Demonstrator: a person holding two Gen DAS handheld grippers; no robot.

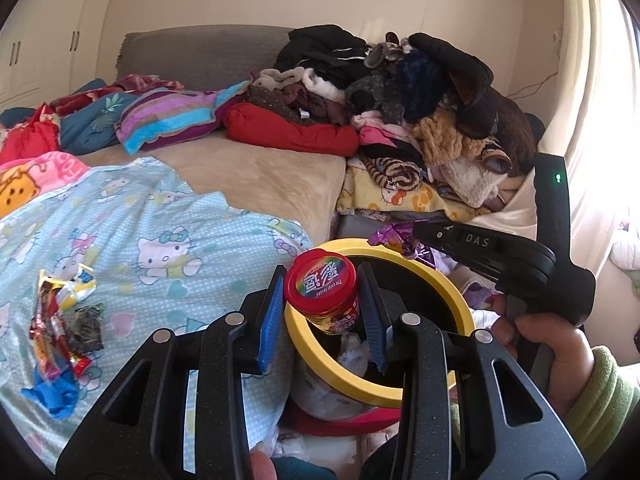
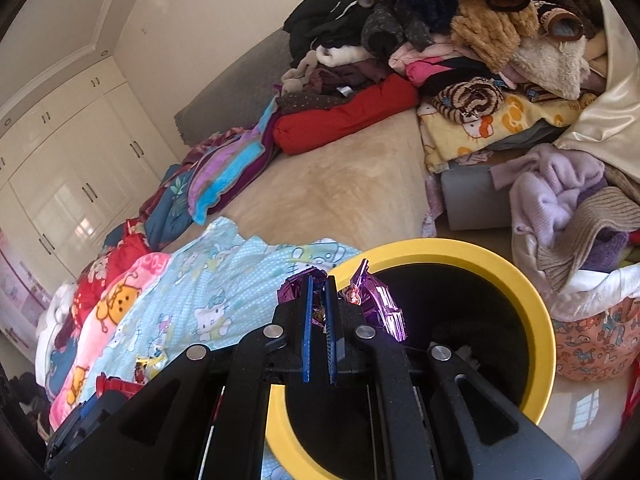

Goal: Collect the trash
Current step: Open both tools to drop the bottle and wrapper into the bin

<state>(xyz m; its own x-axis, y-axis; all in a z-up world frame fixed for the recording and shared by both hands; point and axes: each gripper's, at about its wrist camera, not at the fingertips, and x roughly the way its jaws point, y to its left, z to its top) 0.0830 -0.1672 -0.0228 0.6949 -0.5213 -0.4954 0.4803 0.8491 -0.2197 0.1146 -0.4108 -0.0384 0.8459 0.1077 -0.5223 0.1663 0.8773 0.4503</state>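
Observation:
My left gripper point(image 1: 322, 308) is shut on a small red-lidded candy jar point(image 1: 322, 294) and holds it over the near rim of the yellow-rimmed trash bin point(image 1: 466, 312). My right gripper point(image 2: 319, 328) is shut on a shiny purple wrapper point(image 2: 384, 300) and holds it above the bin's rim point(image 2: 532, 300); it also shows in the left wrist view point(image 1: 400, 238). Several crumpled snack wrappers point(image 1: 64, 320) and a blue scrap point(image 1: 56, 394) lie on the light blue Hello Kitty sheet point(image 1: 160, 240) at left. White paper point(image 1: 354, 354) lies inside the bin.
The bed carries a big heap of clothes point(image 1: 400, 92) at the back right, a red cushion point(image 1: 288, 130) and striped blankets point(image 1: 176, 116). A basket of laundry point(image 2: 580, 240) stands right of the bin. White wardrobes point(image 2: 68, 184) line the far left wall.

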